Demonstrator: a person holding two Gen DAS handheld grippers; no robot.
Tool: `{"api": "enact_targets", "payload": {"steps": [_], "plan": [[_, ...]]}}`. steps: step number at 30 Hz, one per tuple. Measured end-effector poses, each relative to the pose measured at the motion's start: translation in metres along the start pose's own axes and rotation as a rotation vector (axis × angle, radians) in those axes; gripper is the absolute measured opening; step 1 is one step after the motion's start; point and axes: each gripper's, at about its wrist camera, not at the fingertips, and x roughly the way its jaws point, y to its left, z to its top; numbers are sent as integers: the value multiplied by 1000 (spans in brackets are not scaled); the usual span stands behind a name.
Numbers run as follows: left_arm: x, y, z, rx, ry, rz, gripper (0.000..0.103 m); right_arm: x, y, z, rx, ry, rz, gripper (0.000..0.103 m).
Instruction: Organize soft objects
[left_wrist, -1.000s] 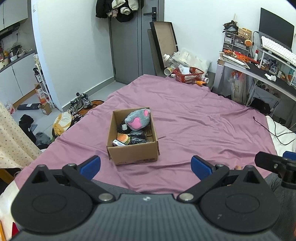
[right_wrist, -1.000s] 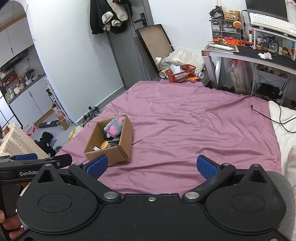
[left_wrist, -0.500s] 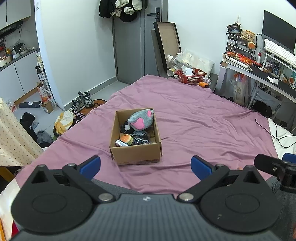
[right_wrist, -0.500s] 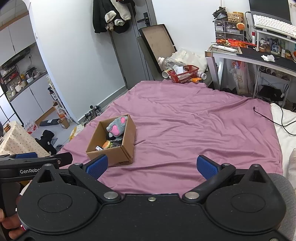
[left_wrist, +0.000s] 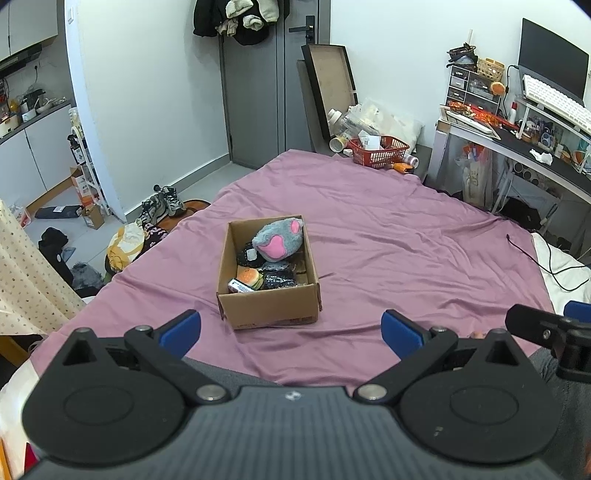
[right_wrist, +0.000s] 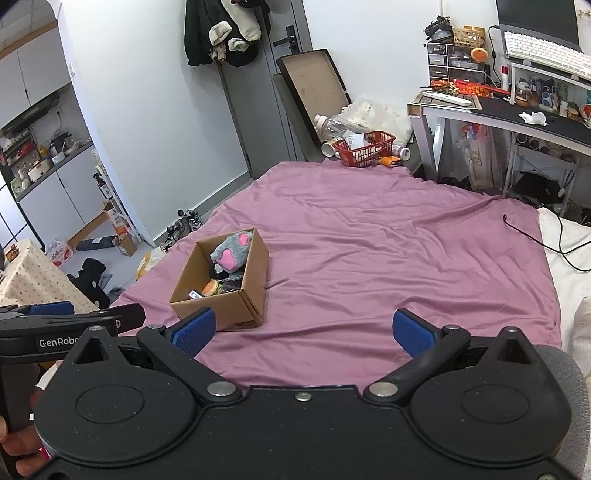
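Ahead of my left claw (left_wrist: 290, 329), on the purple bed (left_wrist: 388, 240), sits the box (left_wrist: 268, 273), open at the top so soft things can be dropped straight in. Its blue pads stand wide apart with nothing between them, and it hangs short of the box, free of any load. Inside the box a grey plush (left_wrist: 277, 240) with pink paw marks lies on top, propped against the far wall because the pile under it fills the floor; a small burger toy (left_wrist: 249, 277) and dark bundles lie beneath. At the right edge the other tool shows. From my right claw (right_wrist: 302, 334), also spread wide and empty, the same box (right_wrist: 229, 280) lies to the left, near my left pad, and the plush (right_wrist: 231, 253) pokes above its rim. The bed (right_wrist: 388, 251) around it looks bare of soft things, so I judge the gathering nearly done. A hand (right_wrist: 14, 450) grips the left tool at the lower left.
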Motion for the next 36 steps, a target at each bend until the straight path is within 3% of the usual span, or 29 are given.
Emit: {"api": "enact_targets", "payload": {"steps": [36], "plan": [[-3,8,-5,18,-16,15,103,-1,7,-2,-26,-6,8,103]]}}
